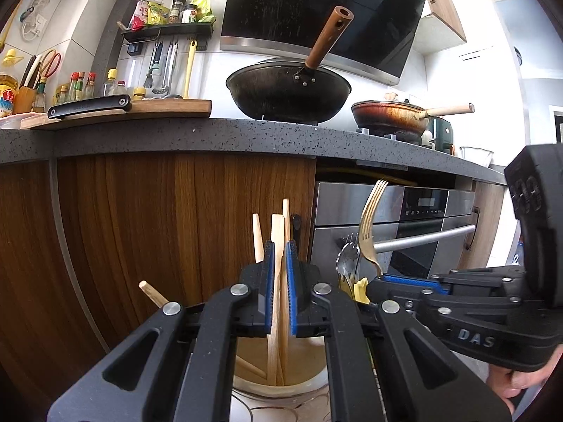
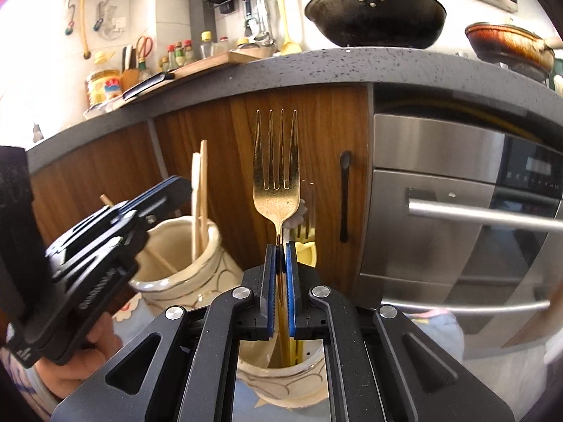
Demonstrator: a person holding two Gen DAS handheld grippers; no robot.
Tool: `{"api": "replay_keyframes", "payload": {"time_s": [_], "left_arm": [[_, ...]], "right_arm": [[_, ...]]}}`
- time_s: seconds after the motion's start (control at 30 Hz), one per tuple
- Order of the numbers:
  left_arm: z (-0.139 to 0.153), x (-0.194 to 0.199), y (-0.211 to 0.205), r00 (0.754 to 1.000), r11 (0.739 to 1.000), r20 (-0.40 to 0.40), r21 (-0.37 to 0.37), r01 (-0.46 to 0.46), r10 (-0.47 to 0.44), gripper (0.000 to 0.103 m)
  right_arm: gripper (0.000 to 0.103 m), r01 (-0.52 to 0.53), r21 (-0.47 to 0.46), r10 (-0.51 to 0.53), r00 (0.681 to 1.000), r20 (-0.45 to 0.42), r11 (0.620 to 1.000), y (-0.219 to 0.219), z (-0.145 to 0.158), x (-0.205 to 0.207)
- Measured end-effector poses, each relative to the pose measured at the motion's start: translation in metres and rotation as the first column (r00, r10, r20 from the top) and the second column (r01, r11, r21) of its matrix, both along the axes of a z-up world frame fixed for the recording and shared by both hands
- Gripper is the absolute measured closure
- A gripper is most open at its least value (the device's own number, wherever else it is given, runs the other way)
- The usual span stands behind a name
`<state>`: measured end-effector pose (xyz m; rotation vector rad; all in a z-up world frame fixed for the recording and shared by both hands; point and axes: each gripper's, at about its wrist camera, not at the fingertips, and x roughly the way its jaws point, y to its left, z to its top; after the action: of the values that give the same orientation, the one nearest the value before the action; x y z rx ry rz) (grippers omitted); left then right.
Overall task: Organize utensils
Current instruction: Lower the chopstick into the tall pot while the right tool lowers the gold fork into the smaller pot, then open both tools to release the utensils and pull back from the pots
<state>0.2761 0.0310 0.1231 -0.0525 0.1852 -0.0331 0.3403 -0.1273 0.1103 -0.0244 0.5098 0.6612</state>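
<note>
The left gripper is pinching a wooden chopstick between its blue pads, jaws closed on the stick, whose lower end is reaching down into a cream jar directly beneath the fingers. That jar is holding more wooden sticks: two are standing upright just behind the gripped one and another is leaning out to the left of the jar's rim. The right gripper is clamping the handle of a gold fork, jaws closed on it, tines pointing straight up and the handle running down between the fingers into a second cream jar, which is sitting just right of the first jar. In that second jar other metal cutlery is standing behind the gold fork, with tines and a scalloped silver piece showing, and something yellow is poking up beside them; what it is cannot be told. Both jars are resting on a light patterned surface in front of a wooden cabinet. Right of the jars a steel oven is facing out, and above the cabinet a grey counter is carrying a cutting board, a black wok and a brown pan. A person's hand is holding the left gripper's grip.
</note>
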Motion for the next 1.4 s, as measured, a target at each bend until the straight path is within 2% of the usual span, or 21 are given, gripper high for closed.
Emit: {"api": "replay_keyframes", "payload": {"time_s": [0.13,0.17,0.27,0.3,0.47,0.53,0.6,0.77,0.9,1.03,1.13,1.4], "left_arm": [[0.002,-0.004,0.001,1.000,1.000,0.007,-0.008,0.003,-0.002,0.094],[0.003,-0.005,0.002,1.000,1.000,0.008,-0.010,0.001,-0.001,0.088],[0.003,-0.010,0.004,1.000,1.000,0.021,-0.015,-0.007,0.007,0.059],[0.004,-0.012,0.004,1.000,1.000,0.026,-0.013,-0.007,0.007,0.055],[0.009,-0.020,0.004,0.999,1.000,0.039,0.002,-0.006,0.006,0.048],[0.011,-0.025,0.005,0.999,1.000,0.047,0.011,-0.005,0.004,0.040],[0.013,-0.030,0.006,0.998,1.000,0.058,0.019,-0.008,0.007,0.034],[0.018,-0.042,0.011,0.997,1.000,0.078,0.020,-0.013,0.012,0.025],[0.021,-0.050,0.015,0.996,1.000,0.089,0.018,-0.021,0.019,0.013],[0.021,-0.060,0.020,0.995,0.999,0.097,0.016,-0.028,0.026,0.006],[0.021,-0.070,0.024,0.994,1.000,0.105,0.015,-0.026,0.024,0.006],[0.008,-0.089,0.033,1.000,1.000,0.018,0.031,-0.003,0.002,0.006]], "right_arm": [[0.097,0.012,0.019,-0.012,1.000,-0.012,1.000,-0.004,-0.002,0.005],[0.097,0.014,0.021,-0.014,1.000,-0.012,1.000,-0.005,-0.003,0.006],[0.097,0.019,0.025,-0.019,1.000,-0.011,1.000,-0.006,-0.004,0.008],[0.097,0.017,0.033,-0.017,1.000,-0.012,0.999,-0.007,-0.005,0.009],[0.094,0.017,0.039,-0.017,1.000,-0.014,0.999,-0.010,-0.007,0.009],[0.079,0.022,0.043,-0.022,1.000,-0.011,0.999,-0.011,-0.007,0.007],[0.070,0.025,0.053,-0.024,1.000,-0.004,0.998,-0.014,-0.005,0.004],[0.061,0.038,0.053,-0.039,0.999,0.016,0.998,-0.021,-0.001,-0.007],[0.038,0.047,0.028,-0.048,0.998,0.030,0.999,-0.027,-0.007,-0.020],[0.019,0.052,-0.004,-0.052,0.998,0.041,0.999,-0.032,-0.017,-0.035],[0.012,0.052,-0.023,-0.050,0.997,0.055,0.998,-0.035,-0.022,-0.045],[0.009,0.050,-0.031,-0.049,0.999,0.022,0.998,-0.048,-0.037,-0.065]]}}
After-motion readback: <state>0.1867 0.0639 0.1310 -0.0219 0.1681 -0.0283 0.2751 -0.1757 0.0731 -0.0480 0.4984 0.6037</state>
